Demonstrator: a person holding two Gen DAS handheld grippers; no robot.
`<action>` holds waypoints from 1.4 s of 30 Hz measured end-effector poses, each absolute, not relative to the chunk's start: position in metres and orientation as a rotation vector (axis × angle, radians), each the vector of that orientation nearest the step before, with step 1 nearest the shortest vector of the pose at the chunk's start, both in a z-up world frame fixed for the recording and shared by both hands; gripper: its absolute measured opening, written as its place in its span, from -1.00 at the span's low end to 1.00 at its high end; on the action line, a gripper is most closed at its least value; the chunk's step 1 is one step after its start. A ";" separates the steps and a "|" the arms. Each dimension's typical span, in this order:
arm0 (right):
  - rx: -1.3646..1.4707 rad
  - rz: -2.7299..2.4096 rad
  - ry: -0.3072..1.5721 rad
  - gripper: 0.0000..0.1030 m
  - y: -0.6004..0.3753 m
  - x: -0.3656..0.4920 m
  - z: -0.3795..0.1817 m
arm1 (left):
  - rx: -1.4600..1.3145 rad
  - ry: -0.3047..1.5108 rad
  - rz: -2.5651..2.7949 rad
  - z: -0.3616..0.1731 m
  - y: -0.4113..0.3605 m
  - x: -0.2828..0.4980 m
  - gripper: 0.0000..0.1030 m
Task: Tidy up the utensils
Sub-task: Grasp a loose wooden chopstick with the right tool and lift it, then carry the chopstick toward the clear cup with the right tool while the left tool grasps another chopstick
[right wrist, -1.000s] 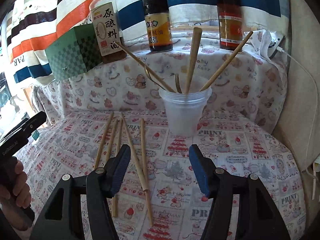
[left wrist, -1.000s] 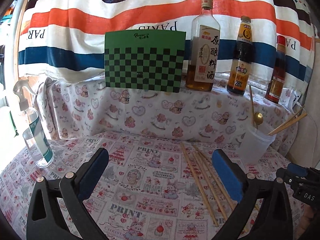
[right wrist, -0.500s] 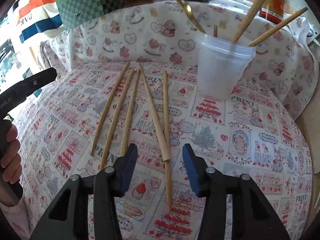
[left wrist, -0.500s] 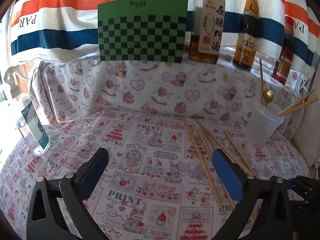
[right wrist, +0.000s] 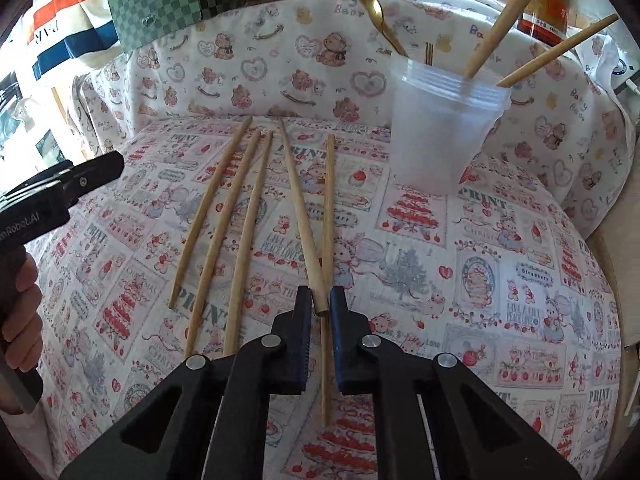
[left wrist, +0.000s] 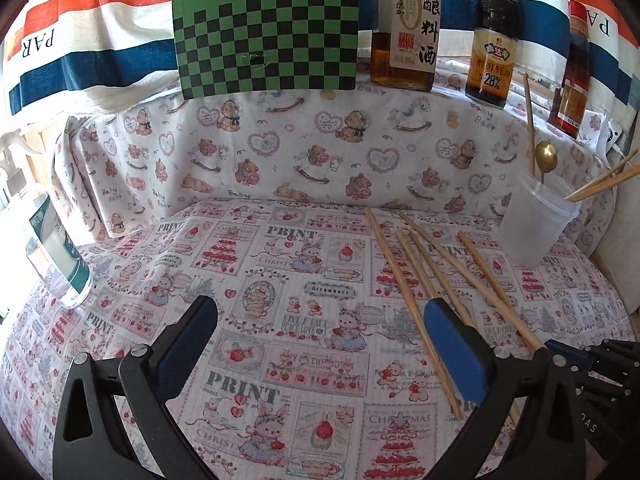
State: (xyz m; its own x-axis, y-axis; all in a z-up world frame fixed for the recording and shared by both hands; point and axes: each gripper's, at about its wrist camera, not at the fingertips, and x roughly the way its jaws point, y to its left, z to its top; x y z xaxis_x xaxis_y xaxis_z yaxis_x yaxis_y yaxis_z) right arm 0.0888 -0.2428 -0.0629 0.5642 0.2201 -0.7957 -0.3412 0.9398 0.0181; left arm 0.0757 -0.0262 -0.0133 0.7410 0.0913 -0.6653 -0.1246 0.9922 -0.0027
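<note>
Five chopsticks lie side by side on the worktop, running front to back. Right of their far ends stands a plastic cup with more chopsticks and a spoon leaning in it. Behind, on a raised ledge, a checkered board stands left of three bottles (in a row). A spray bottle stands at the worktop's far left edge. The right hand-held gripper sits at the near end of the two rightmost chopsticks.

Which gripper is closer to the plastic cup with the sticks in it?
The right gripper. It is down on the cloth in front of the plastic cup, its jaws just closed on a chopstick. The left gripper hangs open, further off to the cup's left.
</note>
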 end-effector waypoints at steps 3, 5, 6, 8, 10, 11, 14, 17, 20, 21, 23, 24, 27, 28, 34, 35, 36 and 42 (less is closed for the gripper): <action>-0.133 0.327 0.834 -0.82 -0.247 0.081 -0.047 | -0.040 0.720 0.105 -0.012 -0.029 0.074 0.99; -0.106 0.329 0.781 -0.83 -0.251 0.077 -0.036 | -0.032 0.722 0.095 -0.012 -0.032 0.074 0.99; -0.092 0.331 0.757 -0.84 -0.254 0.074 -0.031 | -0.025 0.724 0.091 -0.013 -0.034 0.074 0.99; -0.064 0.330 0.702 -0.84 -0.259 0.069 -0.021 | -0.009 0.728 0.085 -0.014 -0.038 0.075 0.99; -0.043 0.341 0.658 -0.84 -0.262 0.064 -0.012 | 0.002 0.731 0.076 -0.016 -0.041 0.075 0.99; -0.037 0.349 0.640 -0.84 -0.263 0.061 -0.009 | 0.007 0.735 0.064 -0.016 -0.043 0.075 0.99; -0.035 0.349 0.627 -0.84 -0.263 0.059 -0.004 | 0.017 0.779 -0.045 -0.017 -0.053 0.074 0.99; -0.021 0.333 0.636 -0.84 -0.263 0.060 -0.003 | 0.052 0.806 -0.211 -0.016 -0.075 0.066 0.99; -0.020 0.334 0.626 -0.84 -0.264 0.057 -0.002 | 0.105 0.798 -0.260 -0.016 -0.098 0.055 0.98; -0.023 0.330 0.619 -0.84 -0.264 0.055 -0.002 | 0.121 0.809 -0.257 -0.018 -0.104 0.054 0.92; -0.018 0.330 0.612 -0.84 -0.264 0.053 0.001 | 0.125 0.827 -0.270 -0.023 -0.110 0.053 0.82; -0.014 0.333 0.611 -0.84 -0.265 0.052 0.002 | 0.119 0.838 -0.276 -0.025 -0.112 0.054 0.78; -0.001 0.332 0.605 -0.84 -0.267 0.050 0.005 | 0.109 0.869 -0.263 -0.032 -0.114 0.058 0.60; 0.002 0.333 0.605 -0.84 -0.267 0.050 0.005 | 0.105 0.878 -0.256 -0.034 -0.113 0.059 0.58; 0.010 0.332 0.623 -0.84 -0.268 0.052 0.003 | 0.006 0.949 -0.143 -0.048 -0.093 0.072 0.34; 0.008 0.331 0.624 -0.84 -0.268 0.052 0.003 | -0.007 0.972 -0.150 -0.050 -0.091 0.075 0.29; 0.007 0.331 0.624 -0.84 -0.268 0.052 0.003 | -0.017 0.992 -0.151 -0.053 -0.090 0.077 0.25; 0.011 0.333 0.621 -0.84 -0.268 0.051 0.004 | 0.055 1.035 -0.129 -0.060 -0.090 0.079 -0.40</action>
State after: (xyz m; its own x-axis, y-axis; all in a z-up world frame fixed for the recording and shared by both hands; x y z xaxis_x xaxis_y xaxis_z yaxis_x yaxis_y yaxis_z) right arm 0.0512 -0.2683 0.0039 0.7615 0.3098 -0.5693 -0.3030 0.9466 0.1098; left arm 0.0794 -0.0897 -0.0604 0.5041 -0.0811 -0.8598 0.1326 0.9910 -0.0158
